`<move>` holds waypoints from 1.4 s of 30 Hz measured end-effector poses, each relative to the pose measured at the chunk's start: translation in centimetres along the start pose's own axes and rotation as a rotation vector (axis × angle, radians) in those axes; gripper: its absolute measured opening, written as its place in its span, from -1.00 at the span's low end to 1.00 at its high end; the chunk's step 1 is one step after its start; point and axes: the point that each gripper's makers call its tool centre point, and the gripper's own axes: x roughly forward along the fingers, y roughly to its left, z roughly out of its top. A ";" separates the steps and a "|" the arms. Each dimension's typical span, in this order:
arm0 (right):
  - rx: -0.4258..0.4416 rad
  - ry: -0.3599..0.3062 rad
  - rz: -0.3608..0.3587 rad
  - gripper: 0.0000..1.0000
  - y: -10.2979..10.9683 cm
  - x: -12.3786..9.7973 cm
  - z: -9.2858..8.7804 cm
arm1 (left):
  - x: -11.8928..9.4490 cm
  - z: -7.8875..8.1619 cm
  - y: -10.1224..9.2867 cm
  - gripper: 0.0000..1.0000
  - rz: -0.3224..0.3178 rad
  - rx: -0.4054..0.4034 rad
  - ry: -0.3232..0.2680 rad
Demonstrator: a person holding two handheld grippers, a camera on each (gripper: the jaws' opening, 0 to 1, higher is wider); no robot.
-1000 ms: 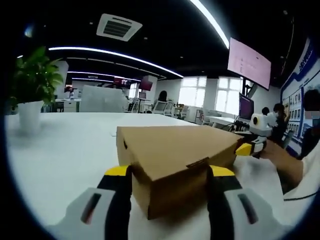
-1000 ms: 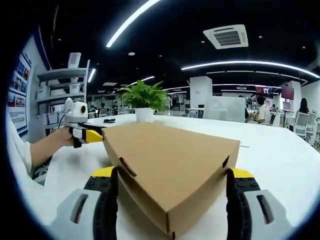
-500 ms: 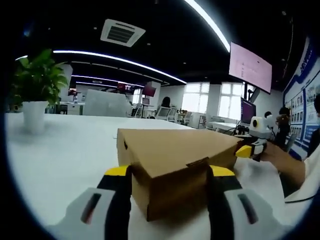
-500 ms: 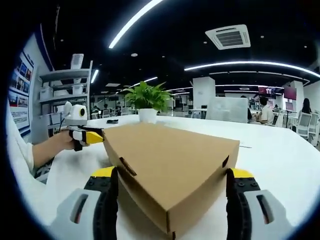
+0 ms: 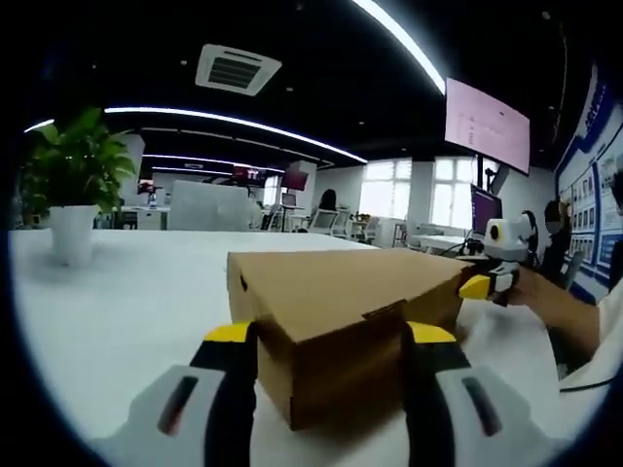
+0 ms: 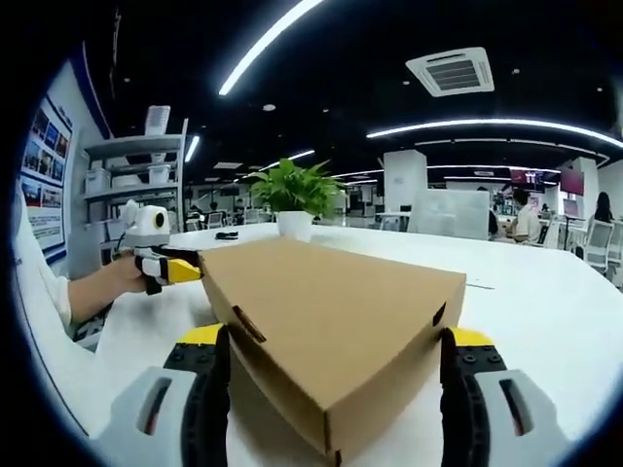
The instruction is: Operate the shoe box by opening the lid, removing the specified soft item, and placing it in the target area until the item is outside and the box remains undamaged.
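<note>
A brown shoe box (image 5: 341, 321) is sitting on a white desk (image 5: 127, 311) with its lid shut. The left gripper (image 5: 331, 341) is squeezing one end of the box, with a jaw pressing on each side. The right gripper (image 6: 331, 350) is squeezing the other end the same way. In the left gripper view the right gripper is showing at the far corner of the box. A green plant (image 6: 292, 195) in a white pot is standing on the desk behind the box.
</note>
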 end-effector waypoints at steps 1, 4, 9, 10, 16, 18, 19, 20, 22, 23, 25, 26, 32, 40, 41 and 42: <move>-0.001 0.002 0.001 0.83 0.0 0.0 0.0 | 0.0 0.0 0.0 0.21 0.001 -0.001 -0.002; -0.004 0.000 0.007 0.83 0.0 -0.3 -0.1 | 0.0 0.0 -0.4 0.21 0.009 0.003 -0.001; -0.005 -0.004 0.016 0.83 -0.2 -0.9 -0.1 | -0.4 -0.2 -1.2 0.20 0.016 0.014 0.011; -0.006 -0.004 0.018 0.83 -0.1 -0.9 -0.1 | -0.5 -0.2 -1.3 0.20 0.018 0.019 0.010; -0.006 -0.006 0.024 0.84 0.2 -1.3 -0.2 | -0.8 -0.3 -1.6 0.19 0.022 0.025 0.004; -0.007 -0.014 0.025 0.84 0.4 -1.6 -0.3 | -1.1 -0.4 -1.9 0.19 0.023 0.027 0.014; -0.007 -0.014 0.026 0.84 0.5 -1.6 -0.3 | -1.3 -0.4 -2.0 0.19 0.022 0.028 0.015; -0.007 -0.015 0.028 0.84 0.5 -1.7 -0.3 | -1.4 -0.5 -2.1 0.18 0.022 0.029 0.015; -0.008 -0.012 0.032 0.84 0.6 -1.8 -0.3 | -1.6 -0.6 -2.2 0.18 0.022 0.032 0.011; -0.009 -0.010 0.034 0.84 0.7 -1.8 -0.4 | -1.7 -0.6 -2.3 0.17 0.023 0.033 0.009; -0.010 -0.007 0.036 0.84 0.9 -1.9 -0.4 | -1.8 -0.6 -2.4 0.17 0.023 0.033 0.007; -0.010 -0.006 0.036 0.84 1.0 -2.0 -0.4 | -1.8 -0.6 -2.4 0.17 0.024 0.032 0.007; -0.012 0.004 0.046 0.84 1.3 -2.3 -0.4 | -2.4 -0.8 -2.8 0.16 0.028 0.045 0.010; -0.009 -0.009 0.035 0.81 1.7 -2.6 -0.5 | -2.7 -0.9 -3.1 0.16 0.039 0.043 0.015; -0.009 -0.011 0.035 0.81 1.7 -2.7 -0.5 | -2.8 -0.9 -3.2 0.16 0.040 0.041 0.013; -0.009 -0.012 0.034 0.81 1.7 -2.7 -0.5 | -2.9 -0.9 -3.2 0.16 0.043 0.041 0.010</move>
